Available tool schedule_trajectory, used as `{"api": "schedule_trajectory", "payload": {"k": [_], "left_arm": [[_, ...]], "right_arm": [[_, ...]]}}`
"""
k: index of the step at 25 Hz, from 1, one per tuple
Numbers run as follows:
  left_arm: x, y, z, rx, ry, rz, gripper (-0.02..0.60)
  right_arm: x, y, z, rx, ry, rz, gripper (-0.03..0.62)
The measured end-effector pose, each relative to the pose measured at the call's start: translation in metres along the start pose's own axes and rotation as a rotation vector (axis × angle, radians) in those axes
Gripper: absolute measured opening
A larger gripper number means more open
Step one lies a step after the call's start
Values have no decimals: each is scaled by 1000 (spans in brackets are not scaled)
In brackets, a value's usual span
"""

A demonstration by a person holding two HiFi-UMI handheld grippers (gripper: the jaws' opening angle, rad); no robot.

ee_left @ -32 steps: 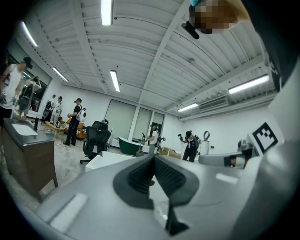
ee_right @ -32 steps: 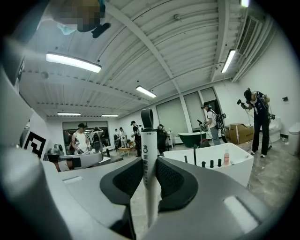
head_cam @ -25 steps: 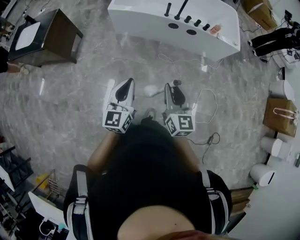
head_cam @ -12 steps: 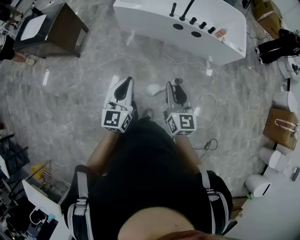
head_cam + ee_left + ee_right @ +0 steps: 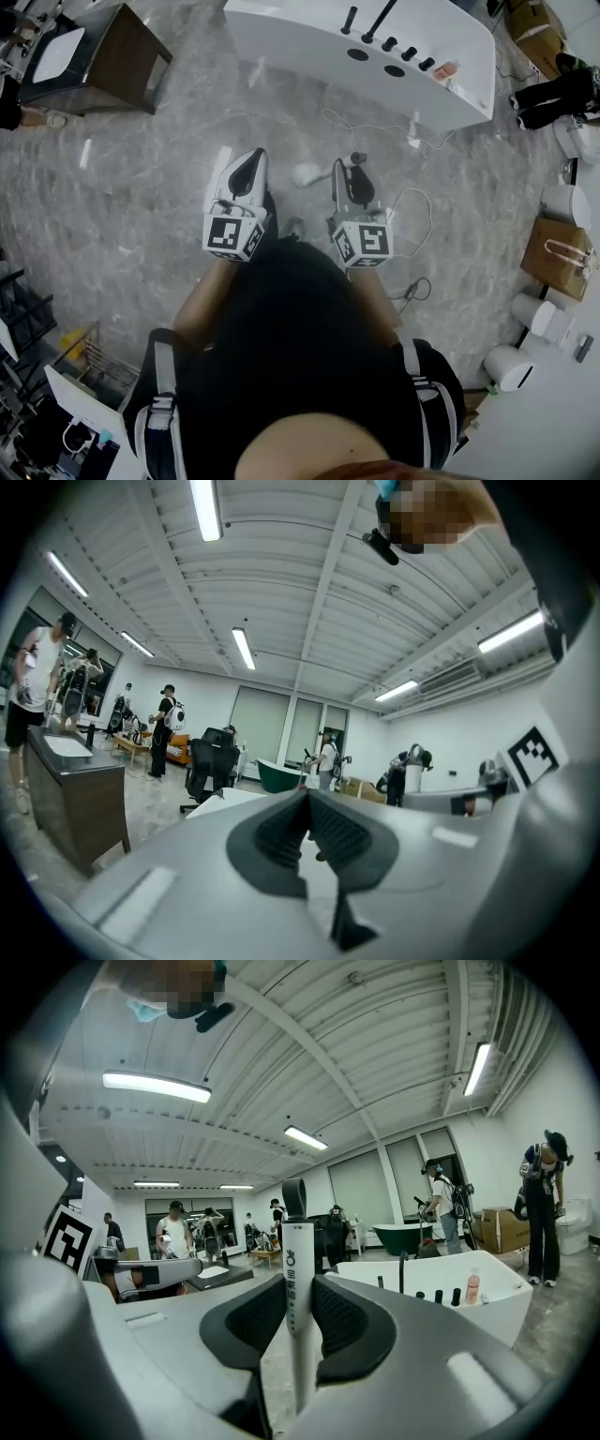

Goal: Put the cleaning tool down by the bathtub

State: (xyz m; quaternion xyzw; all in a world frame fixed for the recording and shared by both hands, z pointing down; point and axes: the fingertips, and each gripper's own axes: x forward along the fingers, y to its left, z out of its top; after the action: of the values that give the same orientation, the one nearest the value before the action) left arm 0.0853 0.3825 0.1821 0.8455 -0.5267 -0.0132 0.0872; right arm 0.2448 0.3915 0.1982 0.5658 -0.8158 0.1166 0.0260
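My right gripper (image 5: 345, 176) is shut on the cleaning tool's white handle (image 5: 298, 1269), which stands upright between the black pads (image 5: 255, 1314). The handle's grey loop end (image 5: 293, 1196) rises above the jaws. In the head view a dark knob (image 5: 355, 160) shows at the gripper's tip and a white rounded part (image 5: 306, 174) lies just left of it. My left gripper (image 5: 246, 176) is held level beside it, shut with nothing between its pads (image 5: 281, 832). The white bathtub (image 5: 281, 42) stands ahead on the grey marble floor, also in the right gripper view (image 5: 422, 1299).
Black tap fittings (image 5: 375, 28) and a pink bottle (image 5: 445, 68) sit on the tub's rim. Thin cables (image 5: 412, 202) trail over the floor to the right. A dark wooden washstand (image 5: 112, 66) stands far left. A brown paper bag (image 5: 558, 246) and white toilets (image 5: 553, 295) line the right side. Several people stand far back.
Both grippers keep their pose and the right one stays closed on the handle. The head view has drifted a little, so the tub and washstand shifted slightly.
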Motion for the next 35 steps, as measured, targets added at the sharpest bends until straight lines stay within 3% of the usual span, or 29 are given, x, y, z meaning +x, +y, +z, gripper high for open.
{"api": "schedule_trajectory", "payload": {"k": [25, 35], "left_arm": [[138, 185, 33, -36, 15, -48, 8], [183, 243, 46, -14, 9, -49, 8]], "right_arm": [[226, 33, 17, -22, 46, -59, 91], [304, 41, 26, -19, 31, -60, 91]]}}
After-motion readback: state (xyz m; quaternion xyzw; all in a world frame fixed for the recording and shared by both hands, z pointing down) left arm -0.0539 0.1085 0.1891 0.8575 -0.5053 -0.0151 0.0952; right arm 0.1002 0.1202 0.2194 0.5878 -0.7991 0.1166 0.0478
